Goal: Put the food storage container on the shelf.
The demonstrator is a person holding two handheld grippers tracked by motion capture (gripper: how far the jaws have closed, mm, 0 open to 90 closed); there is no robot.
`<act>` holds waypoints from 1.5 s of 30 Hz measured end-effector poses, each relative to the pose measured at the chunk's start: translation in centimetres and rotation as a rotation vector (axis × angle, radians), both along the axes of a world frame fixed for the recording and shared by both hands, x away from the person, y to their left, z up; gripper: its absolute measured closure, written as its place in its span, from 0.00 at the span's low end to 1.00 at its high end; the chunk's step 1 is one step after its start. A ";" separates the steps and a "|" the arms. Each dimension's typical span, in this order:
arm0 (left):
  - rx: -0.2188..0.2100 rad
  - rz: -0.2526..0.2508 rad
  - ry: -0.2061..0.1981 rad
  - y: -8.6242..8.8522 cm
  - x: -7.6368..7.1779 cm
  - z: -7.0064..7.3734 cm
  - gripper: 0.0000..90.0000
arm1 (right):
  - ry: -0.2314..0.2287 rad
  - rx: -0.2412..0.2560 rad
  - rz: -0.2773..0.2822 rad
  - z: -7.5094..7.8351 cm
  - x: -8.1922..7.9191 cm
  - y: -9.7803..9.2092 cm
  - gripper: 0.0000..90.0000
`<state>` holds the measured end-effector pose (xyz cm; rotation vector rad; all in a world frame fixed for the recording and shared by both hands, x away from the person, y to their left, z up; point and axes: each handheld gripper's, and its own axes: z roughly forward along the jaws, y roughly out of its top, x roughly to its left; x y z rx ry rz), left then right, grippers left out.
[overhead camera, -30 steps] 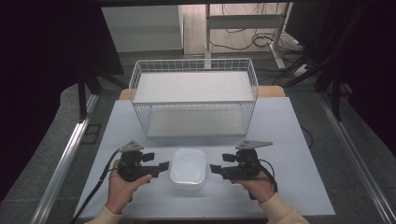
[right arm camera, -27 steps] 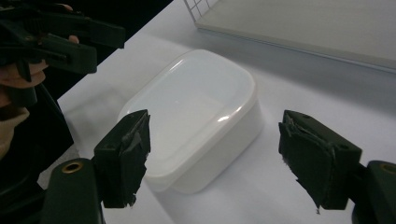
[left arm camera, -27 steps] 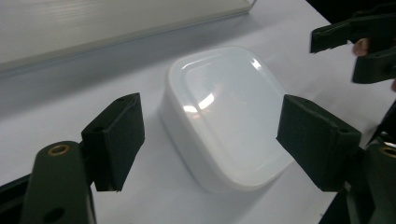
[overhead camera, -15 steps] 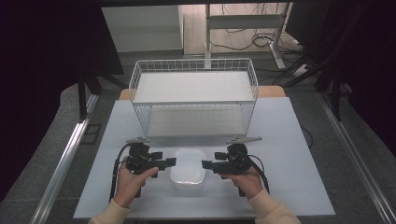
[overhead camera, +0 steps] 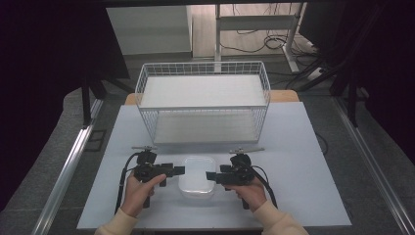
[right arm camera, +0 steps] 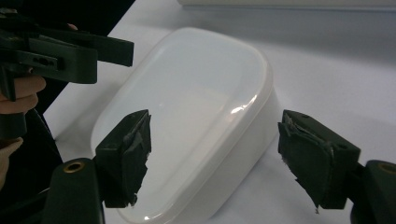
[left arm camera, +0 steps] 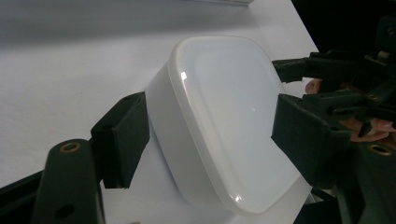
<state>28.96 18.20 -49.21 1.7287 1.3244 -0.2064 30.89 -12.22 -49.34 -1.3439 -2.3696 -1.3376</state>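
A white lidded plastic box point(overhead camera: 197, 176) lies on the table between my two grippers. My left gripper point(overhead camera: 178, 170) is at the box's left side, held by a hand, and points right. In the left gripper view the box point(left arm camera: 224, 107) sits between the jaws of that gripper point(left arm camera: 212, 135), which is open. My right gripper point(overhead camera: 209, 175) is at the box's right side and points left. It is open point(right arm camera: 219, 154), with the box point(right arm camera: 187, 107) between its spread jaws. Neither gripper presses on the box.
A white wire basket point(overhead camera: 203, 108) with a pale floor stands behind the box at the table's far middle. The light grey table point(overhead camera: 303, 161) has bare room on both sides. Metal rails run along the floor at left and right.
Both hands have moved inward and slightly forward, bringing each gripper's jaws up to the ends of the box. The box has not moved.
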 end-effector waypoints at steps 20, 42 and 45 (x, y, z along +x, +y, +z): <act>-0.080 0.004 0.082 0.0 0.2 -1.9 0.65 | 0.097 0.103 -0.052 -0.9 -0.4 -0.4 0.67; -0.092 0.009 -0.031 0.2 -2.1 0.2 0.88 | 0.048 0.140 -0.063 0.8 -2.1 -1.9 0.88; -0.079 0.002 -0.047 0.1 -2.3 0.5 0.88 | 0.039 0.143 -0.054 0.8 -2.1 -1.9 0.88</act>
